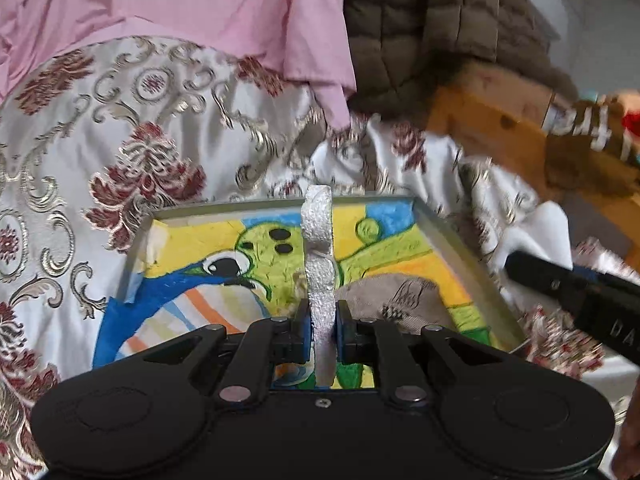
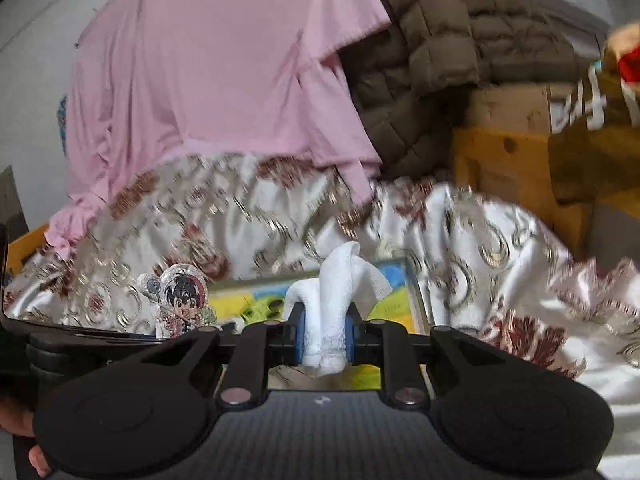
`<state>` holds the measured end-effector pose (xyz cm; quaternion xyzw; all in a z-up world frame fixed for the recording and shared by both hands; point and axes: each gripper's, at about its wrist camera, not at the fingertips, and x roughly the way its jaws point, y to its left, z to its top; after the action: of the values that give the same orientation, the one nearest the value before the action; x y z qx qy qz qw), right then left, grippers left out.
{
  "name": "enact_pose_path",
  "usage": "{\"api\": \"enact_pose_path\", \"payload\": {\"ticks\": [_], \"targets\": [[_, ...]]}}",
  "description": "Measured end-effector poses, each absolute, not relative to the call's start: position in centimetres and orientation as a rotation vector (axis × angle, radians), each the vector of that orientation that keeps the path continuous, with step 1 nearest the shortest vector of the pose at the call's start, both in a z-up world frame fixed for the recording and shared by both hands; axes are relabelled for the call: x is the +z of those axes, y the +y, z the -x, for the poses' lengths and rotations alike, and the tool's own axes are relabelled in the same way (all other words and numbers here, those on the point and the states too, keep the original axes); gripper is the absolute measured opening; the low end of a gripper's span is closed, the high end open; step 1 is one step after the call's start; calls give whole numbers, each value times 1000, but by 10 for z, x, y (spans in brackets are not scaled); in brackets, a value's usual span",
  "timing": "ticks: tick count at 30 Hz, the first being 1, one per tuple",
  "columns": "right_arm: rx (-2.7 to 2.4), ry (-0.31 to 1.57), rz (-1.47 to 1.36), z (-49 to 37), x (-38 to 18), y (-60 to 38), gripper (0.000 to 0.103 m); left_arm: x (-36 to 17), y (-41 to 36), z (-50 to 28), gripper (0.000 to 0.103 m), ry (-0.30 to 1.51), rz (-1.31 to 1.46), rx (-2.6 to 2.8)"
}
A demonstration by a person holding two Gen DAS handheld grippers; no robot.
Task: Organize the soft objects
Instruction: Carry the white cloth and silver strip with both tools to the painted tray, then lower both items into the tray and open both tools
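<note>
Both claws are pinched nearly closed on the same white cloth. The left claw (image 1: 323,332) grips a thin, edge-on strip of the white cloth (image 1: 319,248) that stands straight up ahead of its pads. The right claw (image 2: 325,336) clamps a thicker bunch of it, which flops forward over its tips.

The framed bird painting (image 1: 192,240) is the landmark. The cloth hangs just above it, its long axis seemingly stretched between the two claws, which sit side by side. The patterned satin bedspread (image 1: 120,128) lies beyond the painting, with a pink garment (image 1: 208,12) and a brown quilted jacket (image 1: 420,32) farther back. Neither hand looks nearer, so I judge the next move must be shared.
</note>
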<state>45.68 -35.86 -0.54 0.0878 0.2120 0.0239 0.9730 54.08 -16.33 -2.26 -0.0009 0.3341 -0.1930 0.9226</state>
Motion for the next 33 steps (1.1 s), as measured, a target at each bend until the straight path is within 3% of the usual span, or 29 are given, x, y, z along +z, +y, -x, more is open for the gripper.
{"api": "enact_pose_path", "payload": {"ticks": [14,22,33], "targets": [[1,580,-199,-482,-41,-371,22,-48,-202,-570,12,798,-212,-347],[-3,595,-230,-481,-48,-378,35,-55,-211,-569,18,805,-240,-362],[2,572,-261,-475,-44,-385,58,-52,-206,-559,48,782,-225,-358]]}}
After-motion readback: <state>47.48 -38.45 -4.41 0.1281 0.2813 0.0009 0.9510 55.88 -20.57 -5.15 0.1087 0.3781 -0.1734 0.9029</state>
